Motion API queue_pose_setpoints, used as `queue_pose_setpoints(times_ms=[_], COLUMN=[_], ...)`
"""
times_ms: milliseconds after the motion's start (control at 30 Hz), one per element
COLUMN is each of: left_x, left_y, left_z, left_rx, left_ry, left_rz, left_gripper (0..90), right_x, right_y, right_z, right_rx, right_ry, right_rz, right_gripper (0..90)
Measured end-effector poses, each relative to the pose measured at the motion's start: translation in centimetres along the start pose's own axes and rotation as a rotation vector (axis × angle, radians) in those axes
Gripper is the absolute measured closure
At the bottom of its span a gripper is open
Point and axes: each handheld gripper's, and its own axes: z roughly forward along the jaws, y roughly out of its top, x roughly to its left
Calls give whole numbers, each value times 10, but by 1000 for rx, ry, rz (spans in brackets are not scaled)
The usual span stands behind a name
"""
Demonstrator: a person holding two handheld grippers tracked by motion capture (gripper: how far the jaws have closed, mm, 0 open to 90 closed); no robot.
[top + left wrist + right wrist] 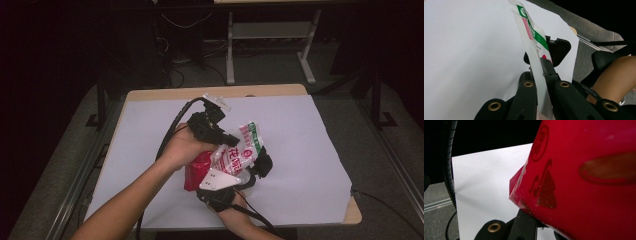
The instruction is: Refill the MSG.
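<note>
A snack bag (239,150), red below and white with a green stripe at its top, is held up over the white-covered table (300,130). My left gripper (231,139) comes in from the upper left and is shut on the bag's white top edge (531,37), which runs straight between its jaws in the left gripper view. My right gripper (259,164), with its grey plate facing up, reaches from the near side and is shut on the bag's lower part. In the right gripper view the red face of the bag (586,182) hides most of that gripper's jaws.
The wooden table edge (352,216) shows at the near right corner, past the white sheet. Grey floor surrounds the table, with white desk legs (230,55) and cables beyond the far edge. A black cable (172,127) trails from the left gripper.
</note>
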Motion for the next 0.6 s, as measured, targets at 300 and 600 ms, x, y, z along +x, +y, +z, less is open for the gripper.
queue_pose_setpoints(times_ms=[300, 600], left_x=[0, 0], left_y=[1, 2], left_z=[0, 1], left_rx=[0, 2], left_ry=[4, 9], left_rz=[-2, -4], left_gripper=[900, 900], right_x=[0, -1], right_y=[1, 1], right_z=[1, 1], right_rx=[-2, -6], right_ry=[3, 3], right_rz=[5, 11], right_gripper=[899, 899])
